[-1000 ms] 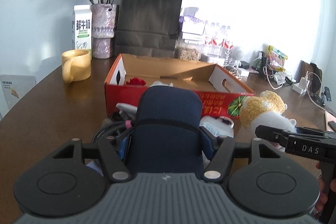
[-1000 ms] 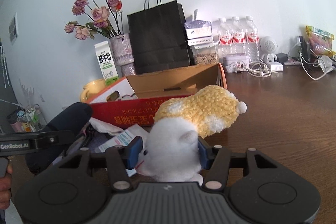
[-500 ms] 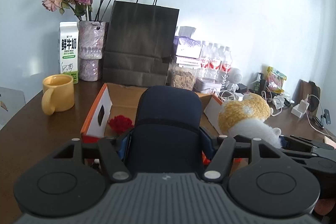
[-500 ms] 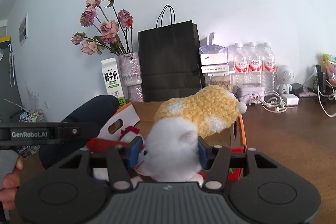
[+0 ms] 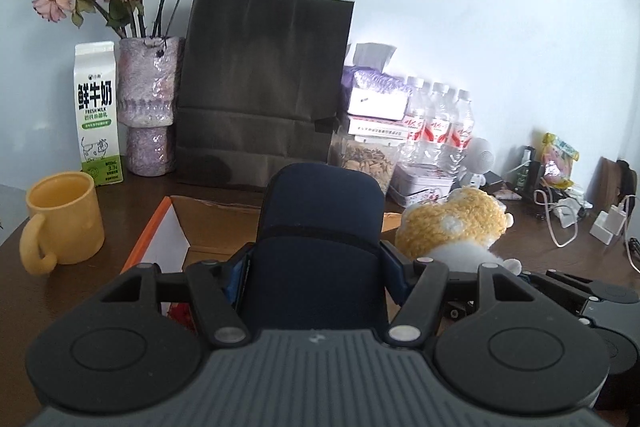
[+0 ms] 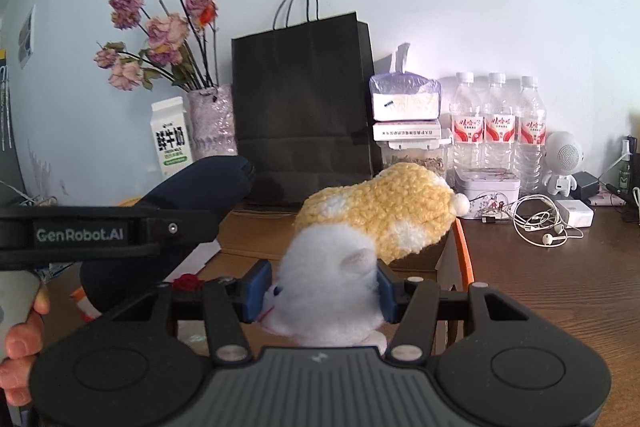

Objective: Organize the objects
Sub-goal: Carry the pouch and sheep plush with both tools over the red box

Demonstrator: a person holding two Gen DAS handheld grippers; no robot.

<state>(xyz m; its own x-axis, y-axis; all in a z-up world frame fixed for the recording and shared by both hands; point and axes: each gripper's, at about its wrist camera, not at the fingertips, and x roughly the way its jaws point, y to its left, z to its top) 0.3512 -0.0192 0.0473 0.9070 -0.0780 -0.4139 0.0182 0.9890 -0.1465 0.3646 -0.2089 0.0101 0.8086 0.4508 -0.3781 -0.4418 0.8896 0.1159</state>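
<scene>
My left gripper (image 5: pixel 316 275) is shut on a dark navy case (image 5: pixel 318 239), held upright over the open cardboard box (image 5: pixel 160 231). In the right wrist view the same navy case (image 6: pixel 188 195) hangs at the left. My right gripper (image 6: pixel 320 291) is shut on a yellow and white plush toy (image 6: pixel 360 227), squeezed at its white end, above the box's right wall (image 6: pixel 462 251). The plush toy (image 5: pixel 452 227) also shows to the right of the case in the left wrist view. A small red flower (image 6: pixel 188 281) lies inside the box.
A yellow mug (image 5: pixel 64 223) stands left of the box. Behind it are a milk carton (image 5: pixel 96 115), a vase of dried roses (image 5: pixel 148 107), a black paper bag (image 5: pixel 260 87), water bottles (image 6: pixel 496 123), a tin (image 6: pixel 488 187) and tangled cables (image 6: pixel 536 219). A person's hand (image 6: pixel 20 339) holds the left gripper.
Both grippers have travelled forward with their loads, from in front of the red box front to over its open inside. The box front has dropped out of sight below.
</scene>
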